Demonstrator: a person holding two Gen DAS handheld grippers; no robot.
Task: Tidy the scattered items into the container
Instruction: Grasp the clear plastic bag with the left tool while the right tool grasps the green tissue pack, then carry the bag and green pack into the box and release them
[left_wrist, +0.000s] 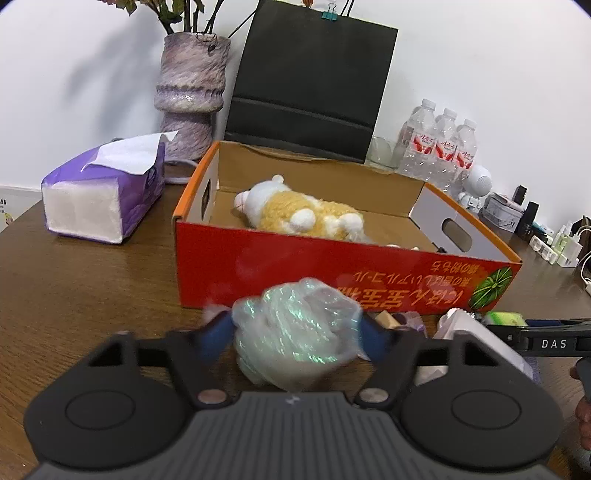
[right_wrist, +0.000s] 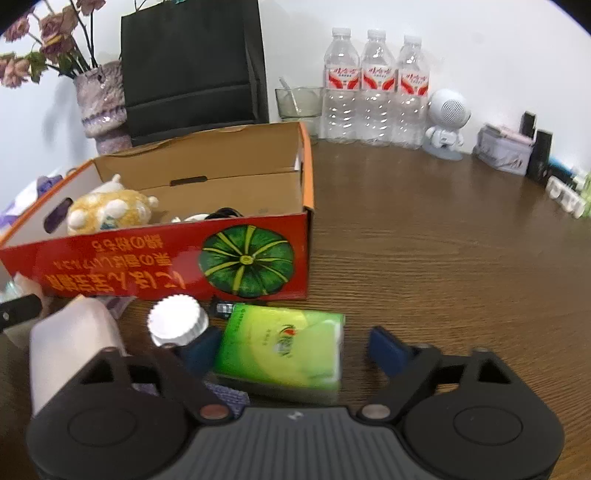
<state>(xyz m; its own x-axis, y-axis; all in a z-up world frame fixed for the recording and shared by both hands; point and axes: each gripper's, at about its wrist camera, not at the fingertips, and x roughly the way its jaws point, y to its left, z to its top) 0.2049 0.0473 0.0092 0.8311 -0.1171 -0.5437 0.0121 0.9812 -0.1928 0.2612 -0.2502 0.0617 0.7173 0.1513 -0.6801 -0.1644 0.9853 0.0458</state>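
A: Left gripper (left_wrist: 297, 334): pads pressing the film bundle (left_wrist: 295, 332), which sits on the table (left_wrist: 92, 280) before the box (left_wrist: 332, 269). Risk?

B: Crushing, slip. Right gripper (right_wrist: 291, 350): jaws apart around the green pack (right_wrist: 280, 347); left pad may snag the white cap (right_wrist: 177, 319).

In the left wrist view the fingertips (left_wrist: 218, 328) are motion-blurred behind the crinkled plastic bundle (left_wrist: 295, 332). The red box (right_wrist: 155, 266) hides most of a dark, possibly corded item (right_wrist: 225, 213). Small far-right clutter (left_wrist: 554, 243) is unreadable.
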